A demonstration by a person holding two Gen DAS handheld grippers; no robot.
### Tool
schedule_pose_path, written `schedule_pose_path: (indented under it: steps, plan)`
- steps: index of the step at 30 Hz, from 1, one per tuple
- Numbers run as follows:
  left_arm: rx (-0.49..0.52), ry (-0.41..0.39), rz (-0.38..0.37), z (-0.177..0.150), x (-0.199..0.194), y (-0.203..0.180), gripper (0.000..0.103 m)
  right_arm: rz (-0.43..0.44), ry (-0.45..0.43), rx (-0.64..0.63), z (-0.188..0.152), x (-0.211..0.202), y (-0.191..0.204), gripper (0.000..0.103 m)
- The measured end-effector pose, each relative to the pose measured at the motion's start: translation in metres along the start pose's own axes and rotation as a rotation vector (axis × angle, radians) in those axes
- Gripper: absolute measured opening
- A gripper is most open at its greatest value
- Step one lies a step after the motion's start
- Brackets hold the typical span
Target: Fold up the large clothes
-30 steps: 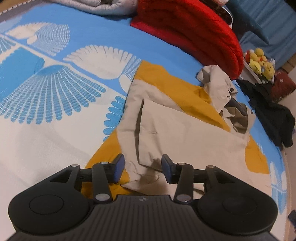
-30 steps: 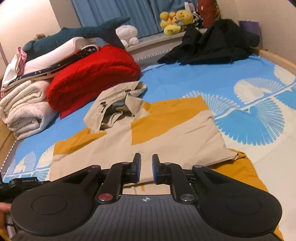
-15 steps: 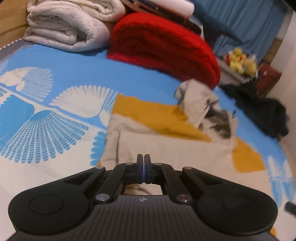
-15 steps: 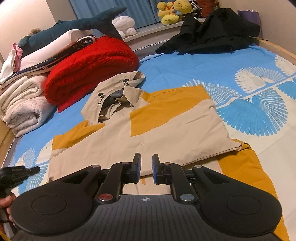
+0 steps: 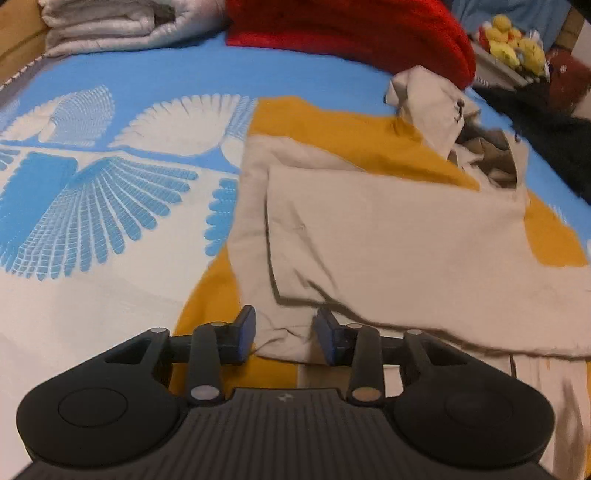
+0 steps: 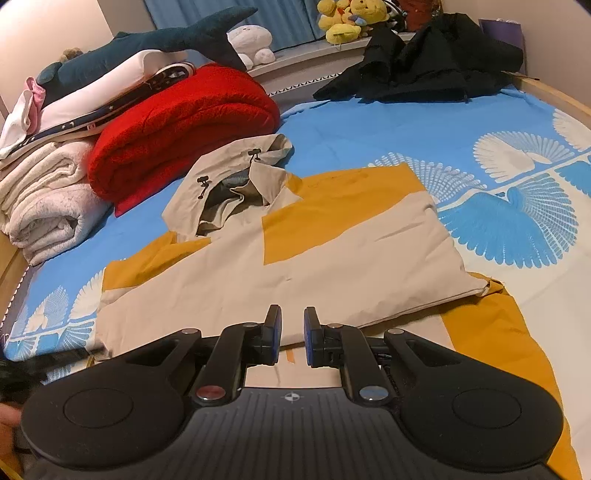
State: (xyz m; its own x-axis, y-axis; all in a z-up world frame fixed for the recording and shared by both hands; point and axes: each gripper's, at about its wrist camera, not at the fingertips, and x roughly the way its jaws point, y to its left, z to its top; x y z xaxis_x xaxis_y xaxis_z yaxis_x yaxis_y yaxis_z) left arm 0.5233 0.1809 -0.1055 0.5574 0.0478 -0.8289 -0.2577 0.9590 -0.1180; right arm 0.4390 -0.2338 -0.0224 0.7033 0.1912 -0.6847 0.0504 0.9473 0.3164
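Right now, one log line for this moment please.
left gripper: open, over jacket hem | right gripper: open, empty | sleeves folded in | bed

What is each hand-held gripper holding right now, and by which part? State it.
Nothing is held. The left hand-held gripper is open over the jacket hem; the right hand-held gripper is open above it.

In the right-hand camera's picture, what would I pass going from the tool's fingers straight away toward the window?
right gripper → beige and mustard jacket → its hood → red blanket → plush shark → blue curtain.
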Motion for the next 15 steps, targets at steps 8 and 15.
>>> schedule_pose_path:
  steps: [8,15]
  plan:
    - [0.083,-0.165,-0.012,0.009,-0.036,-0.018,0.053,-0.009,-0.010,-0.010,0.001,-0.001,0.001,0.020]
    - [0.088,-0.179,-0.021,0.009,-0.042,-0.018,0.053,-0.007,-0.012,-0.027,0.001,-0.002,0.008,0.021]
